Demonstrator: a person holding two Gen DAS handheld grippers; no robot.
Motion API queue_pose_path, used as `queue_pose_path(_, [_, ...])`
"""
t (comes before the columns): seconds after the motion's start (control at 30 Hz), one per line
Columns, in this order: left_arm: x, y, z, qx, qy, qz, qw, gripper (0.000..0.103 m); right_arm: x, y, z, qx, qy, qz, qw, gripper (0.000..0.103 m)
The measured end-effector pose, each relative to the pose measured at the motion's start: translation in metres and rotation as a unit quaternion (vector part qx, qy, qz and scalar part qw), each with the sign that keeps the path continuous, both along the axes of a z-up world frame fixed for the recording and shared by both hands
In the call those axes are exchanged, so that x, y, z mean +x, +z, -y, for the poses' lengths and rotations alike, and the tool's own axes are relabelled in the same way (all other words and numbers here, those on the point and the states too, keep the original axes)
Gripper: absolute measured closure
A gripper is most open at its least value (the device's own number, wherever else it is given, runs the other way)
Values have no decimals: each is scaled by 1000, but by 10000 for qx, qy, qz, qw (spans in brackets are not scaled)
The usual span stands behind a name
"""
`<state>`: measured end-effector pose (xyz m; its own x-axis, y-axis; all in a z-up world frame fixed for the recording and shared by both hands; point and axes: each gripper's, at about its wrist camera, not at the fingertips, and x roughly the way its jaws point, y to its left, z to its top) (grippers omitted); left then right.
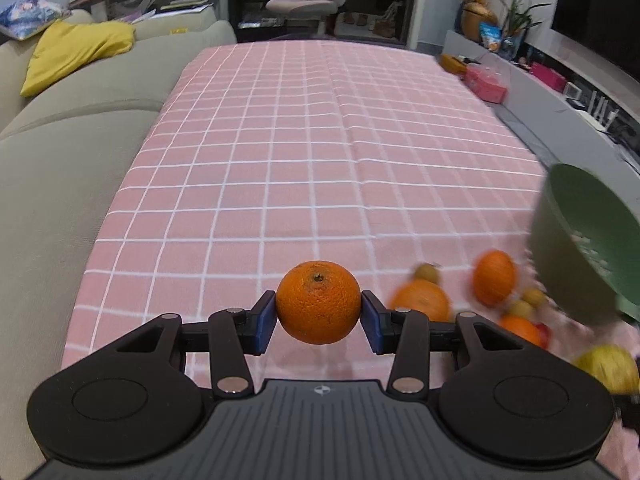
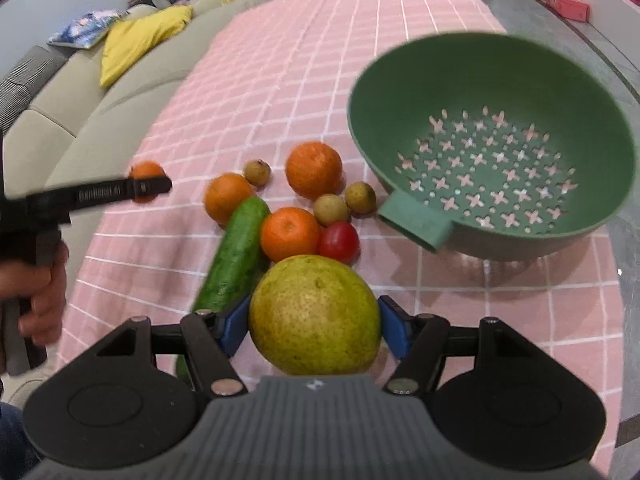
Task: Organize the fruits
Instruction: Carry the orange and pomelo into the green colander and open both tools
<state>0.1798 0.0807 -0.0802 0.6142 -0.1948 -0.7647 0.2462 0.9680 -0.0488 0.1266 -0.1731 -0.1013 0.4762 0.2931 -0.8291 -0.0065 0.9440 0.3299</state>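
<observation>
**Two fruits gripped, colander still empty**

On the left, our left gripper [image 1: 319, 309] pinches an orange [image 1: 319, 307] between its blue pads, clear of the pink checked cloth [image 1: 304, 152]. At centre, three oranges, a cucumber [image 2: 236, 250], a tomato [image 2: 338, 241] and three small brown fruits [image 2: 330, 210] lie loose. Our right gripper [image 2: 314, 322] clamps the big yellow-green citrus [image 2: 315, 315]. Rightmost, the green colander [image 2: 492, 148] holds nothing, so we judge the sorting barely begun.
</observation>
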Motion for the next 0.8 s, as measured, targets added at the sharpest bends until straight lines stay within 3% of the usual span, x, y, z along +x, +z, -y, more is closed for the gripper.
queue_pose_path(0.17, [-29,22,23,-120,-263,131,9995,53,-18,32,10,184,-79,273,9994,39])
queue_pose_path(0.47, [-49,52,86,80,-1126,407,9928,53,-21,87,62,96,-627,858,9943,39])
queue_pose_path(0.7, [-37,64,141,64,-1757,504,9831,53,5,105,107,99,-931,1021,9904,39])
queue_pose_path(0.8, [-27,59,167,231,-1932,504,9796,53,24,103,119,-10,-963,1040,9899,39])
